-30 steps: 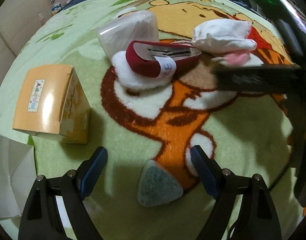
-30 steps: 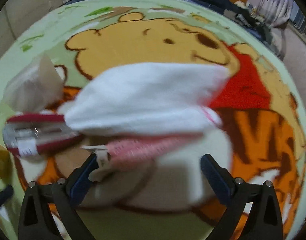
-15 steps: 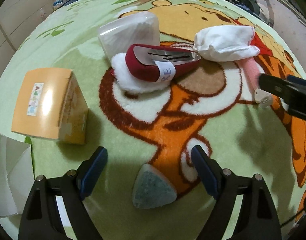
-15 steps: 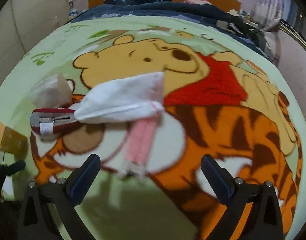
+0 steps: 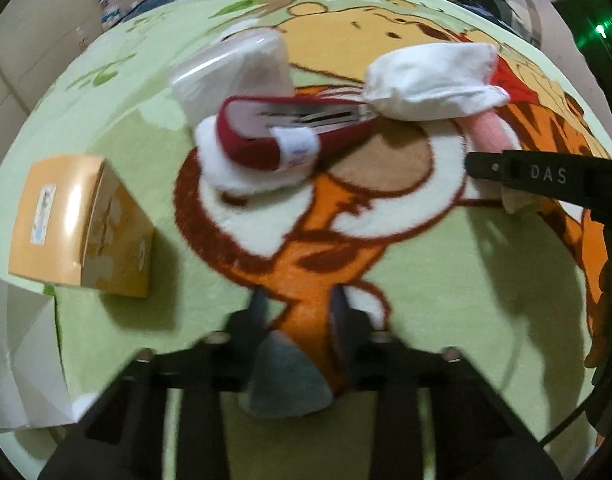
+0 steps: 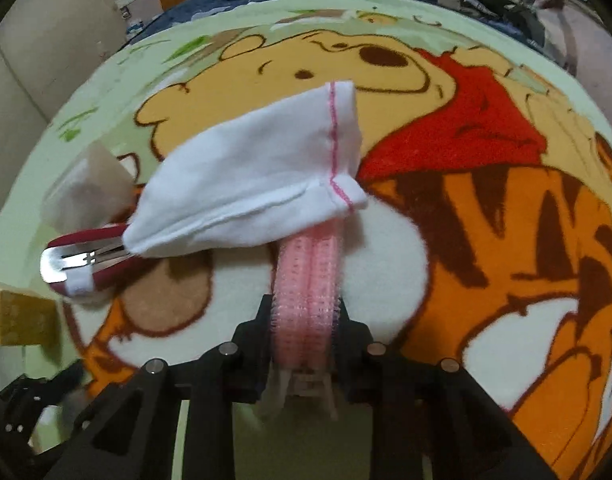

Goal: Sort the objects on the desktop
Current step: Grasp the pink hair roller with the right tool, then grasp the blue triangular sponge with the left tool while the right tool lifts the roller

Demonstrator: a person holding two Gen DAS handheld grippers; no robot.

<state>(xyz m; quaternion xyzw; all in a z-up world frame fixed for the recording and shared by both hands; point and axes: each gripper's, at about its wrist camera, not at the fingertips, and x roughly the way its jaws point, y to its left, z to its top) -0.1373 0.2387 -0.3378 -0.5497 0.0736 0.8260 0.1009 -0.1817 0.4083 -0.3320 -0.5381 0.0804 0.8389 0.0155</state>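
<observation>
On a cartoon blanket lie a red stapler [image 5: 281, 136], a white cloth pouch [image 5: 430, 80], a clear tissue pack [image 5: 233, 72] and an orange box [image 5: 77, 220]. My left gripper [image 5: 297, 300] has its fingers drawn in around the tip of a grey triangular pad [image 5: 285, 380]. My right gripper [image 6: 306, 308] is shut on a pink bristly roller [image 6: 306, 272], whose far end runs under the white cloth pouch [image 6: 257, 184]. The stapler [image 6: 85, 256] lies left of the pouch. The right gripper's body [image 5: 546, 184] reaches in from the right in the left wrist view.
A white open carton [image 5: 17, 360] stands at the near left beside the orange box. The blanket [image 6: 486, 140] covers the whole surface, with dark bedding along its far edge. My left gripper's frame [image 6: 25, 408] shows at the lower left of the right wrist view.
Both grippers went from wide open to shut: the left closed on the grey pad, and the right moved in on the pink roller and closed on it.
</observation>
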